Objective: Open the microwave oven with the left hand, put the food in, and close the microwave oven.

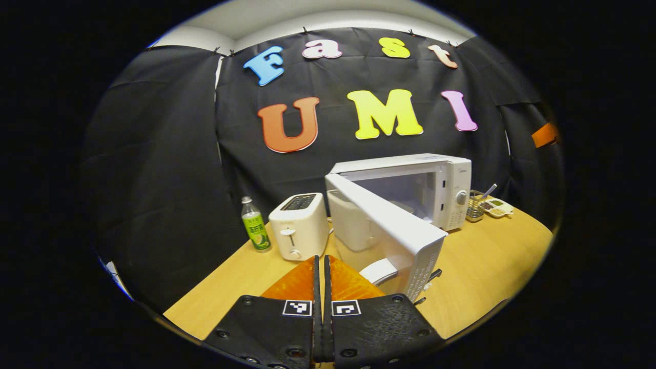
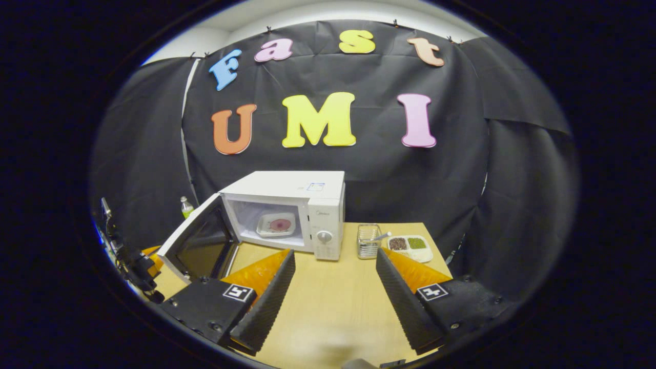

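My left gripper (image 1: 322, 271) is clenched, its two fingers pressed together with nothing between them. Just ahead of it and slightly to the right stands the microwave door (image 1: 389, 225), swung wide open; its far edge nearly reaches my fingertips, and I cannot tell whether they touch it. The door hides the lower part of the microwave (image 1: 435, 179) cavity from this side, so the food cannot be made out here. To the left of my fingers sit a white toaster (image 1: 299, 225) and, beyond it, a green-labelled bottle (image 1: 255, 224), both on the wooden table (image 1: 482, 271).

My right gripper (image 2: 335, 279) is released, fingers spread wide and holding nothing. Straight ahead, between and beyond them, the microwave (image 2: 307, 197) shows its open cavity, and inside it lies a plate of food (image 2: 277, 224) with something reddish at its centre; what the food is I cannot tell. The door (image 2: 197, 246) hangs open to the left. Ahead of the right finger, beside the microwave, stand a wire holder (image 2: 368, 241) with a utensil in it and a divided tray (image 2: 410, 245) with dark and green contents, too small to identify. At the far left edge, dark hardware is cut off and unclear.
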Available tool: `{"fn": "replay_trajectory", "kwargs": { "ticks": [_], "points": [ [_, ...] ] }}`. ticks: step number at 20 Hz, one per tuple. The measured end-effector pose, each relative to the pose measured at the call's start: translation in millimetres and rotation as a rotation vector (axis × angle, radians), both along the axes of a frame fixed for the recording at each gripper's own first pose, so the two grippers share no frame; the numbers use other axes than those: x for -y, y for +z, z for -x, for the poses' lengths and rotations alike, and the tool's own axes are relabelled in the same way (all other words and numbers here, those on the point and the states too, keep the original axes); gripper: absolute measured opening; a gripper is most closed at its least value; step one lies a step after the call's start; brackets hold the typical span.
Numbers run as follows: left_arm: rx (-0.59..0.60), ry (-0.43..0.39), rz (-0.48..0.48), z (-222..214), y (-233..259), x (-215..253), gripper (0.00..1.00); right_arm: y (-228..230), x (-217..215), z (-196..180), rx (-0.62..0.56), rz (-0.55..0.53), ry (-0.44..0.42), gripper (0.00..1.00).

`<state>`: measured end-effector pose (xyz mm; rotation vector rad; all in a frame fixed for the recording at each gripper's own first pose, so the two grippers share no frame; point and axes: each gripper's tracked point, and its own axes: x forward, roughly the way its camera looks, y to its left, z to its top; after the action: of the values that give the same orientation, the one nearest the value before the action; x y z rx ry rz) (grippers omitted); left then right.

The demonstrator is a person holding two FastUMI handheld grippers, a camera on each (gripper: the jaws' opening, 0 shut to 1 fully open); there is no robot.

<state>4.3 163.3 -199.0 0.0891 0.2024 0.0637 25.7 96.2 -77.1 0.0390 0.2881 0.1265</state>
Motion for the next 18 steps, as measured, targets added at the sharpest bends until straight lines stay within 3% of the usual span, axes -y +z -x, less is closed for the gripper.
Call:
{"fn": "replay_trajectory", "kwargs": {
  "ticks": [1, 2, 3, 4, 5, 6, 7, 8, 9, 11, 12, 14, 15, 18],
  "points": [
    [0.007, -0.034, 0.002, -7, 2, 20, 0.0, 1, 5, 0, 0.0, -0.003, -0.005, 1.0],
    [0.008, -0.057, 0.001, -13, 2, 38, 0.0, -1, 10, 1, -0.007, -0.003, -0.01, 0.92],
    [0.002, -0.087, 0.013, -21, 1, 55, 0.0, -2, 16, 1, -0.012, 0.0, -0.014, 1.0],
    [0.002, -0.112, 0.029, -31, 2, 74, 0.0, -2, 22, -1, -0.014, 0.006, -0.021, 0.92],
    [0.003, -0.133, 0.038, -39, 2, 88, 0.0, 0, 31, -2, -0.013, 0.008, -0.026, 1.0],
    [0.005, -0.154, 0.04, -51, 4, 107, 0.0, 1, 36, -4, -0.013, 0.007, -0.031, 1.0],
    [0.01, -0.178, 0.041, -61, 5, 123, 0.0, -2, 42, -7, -0.013, 0.006, -0.037, 0.92],
    [0.011, -0.197, 0.037, -73, 5, 138, 0.0, -3, 47, -9, -0.015, 0.004, -0.041, 1.0],
    [0.013, -0.215, 0.036, -84, 6, 151, 0.0, -3, 51, -12, -0.018, 0.002, -0.046, 1.0],
    [0.023, -0.243, 0.035, -106, 9, 173, 0.0, -6, 62, -18, -0.022, -0.001, -0.056, 1.0],
    [0.023, -0.257, 0.037, -116, 10, 183, 0.0, -6, 67, -23, -0.025, -0.002, -0.062, 0.92],
    [0.034, -0.277, 0.032, -136, 13, 201, 0.0, -7, 76, -28, -0.027, -0.017, -0.068, 0.92],
    [0.038, -0.284, 0.028, -146, 15, 207, 0.0, -8, 78, -32, -0.025, -0.022, -0.07, 1.0],
    [0.045, -0.296, 0.035, -174, 15, 222, 0.0, -9, 80, -42, -0.032, -0.023, -0.071, 1.0]
  ]
}}
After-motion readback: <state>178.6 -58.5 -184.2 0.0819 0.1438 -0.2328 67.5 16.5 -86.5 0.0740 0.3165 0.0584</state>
